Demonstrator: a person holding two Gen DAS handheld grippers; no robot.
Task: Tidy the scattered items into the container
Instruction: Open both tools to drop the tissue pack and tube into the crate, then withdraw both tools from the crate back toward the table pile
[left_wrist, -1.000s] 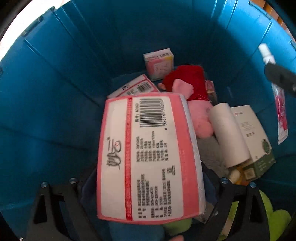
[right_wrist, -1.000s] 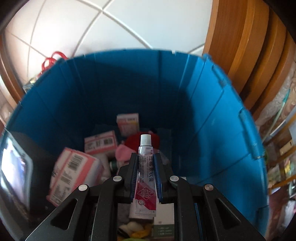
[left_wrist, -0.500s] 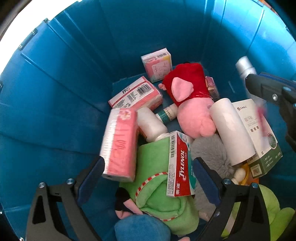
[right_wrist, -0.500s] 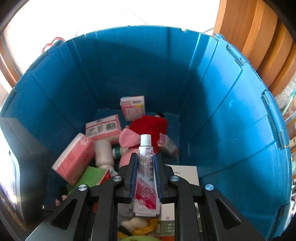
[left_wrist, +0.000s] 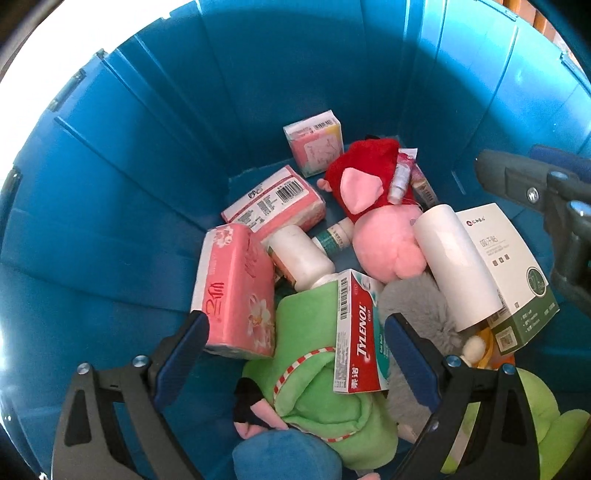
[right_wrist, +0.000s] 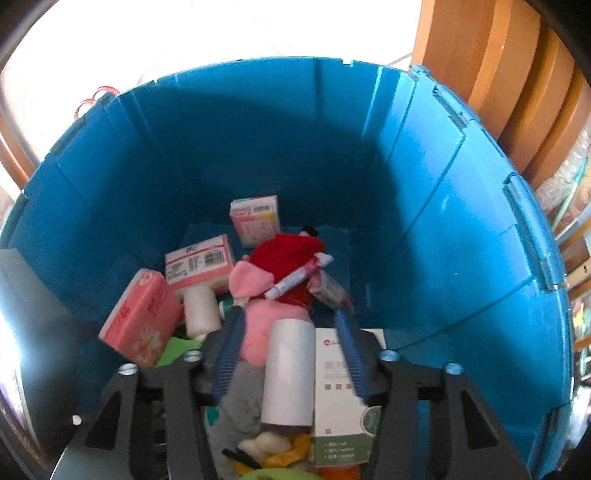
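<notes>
Ointment tube (right_wrist: 298, 277) crosswise on pig toy (right_wrist: 284, 258)

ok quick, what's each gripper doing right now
left gripper: open, holding nothing
right gripper: open, jaws just opening, nothing between them; ointment tube lies on the pink pig plush

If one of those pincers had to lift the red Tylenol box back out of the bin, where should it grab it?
Probably from above, across its thin faces. The Tylenol box stands on edge, leaning on the green plush, so the narrow top edge sticks up free. Fingers could close on the two broad printed faces there without digging into the soft toys beneath.
</notes>
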